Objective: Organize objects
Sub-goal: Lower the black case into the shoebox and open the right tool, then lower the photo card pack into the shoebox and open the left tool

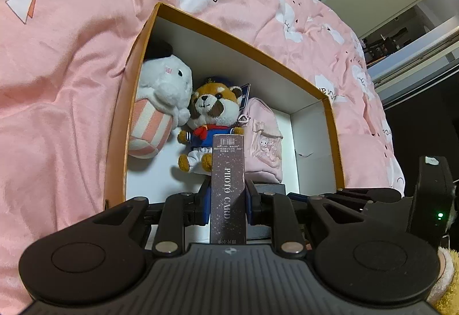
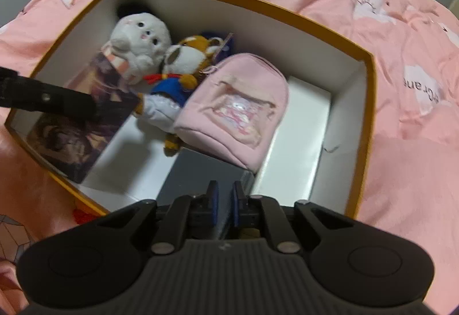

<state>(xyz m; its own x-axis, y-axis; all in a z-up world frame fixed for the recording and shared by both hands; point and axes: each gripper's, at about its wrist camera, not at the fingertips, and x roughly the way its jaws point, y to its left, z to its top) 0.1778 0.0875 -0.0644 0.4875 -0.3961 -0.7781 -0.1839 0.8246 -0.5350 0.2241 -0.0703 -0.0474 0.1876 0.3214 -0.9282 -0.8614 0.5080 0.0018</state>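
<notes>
The photo card box (image 1: 228, 186), a slim dark brown carton with speckled sides and "PHOTO CARD" printed along its spine, stands clamped between the blue pads of my left gripper (image 1: 228, 194), edge toward the camera. In the right wrist view the same carton shows its broad illustrated face, held over the left part of the open storage box.

That storage box (image 1: 327, 103) is an orange-rimmed cardboard tray with white inner walls, resting on a pink fleece blanket (image 1: 57, 85) printed with white clouds and the words "PaperCrane". Inside it, against the left wall, leans a white plush animal (image 1: 166, 80) with a black cap and a pink-and-white striped body. Touching its right side sits a brown and white plush red panda (image 1: 212, 114) in a blue sailor outfit with a red neckerchief. Just right of the panda lies a small pale pink fabric backpack (image 2: 235, 111) with a clear front pocket. Its lower edge overlaps a flat grey box (image 2: 200, 174) on the tray floor.

My right gripper (image 2: 225, 204) hangs above that grey box, its blue pads drawn nearly together with nothing gripped between them.
</notes>
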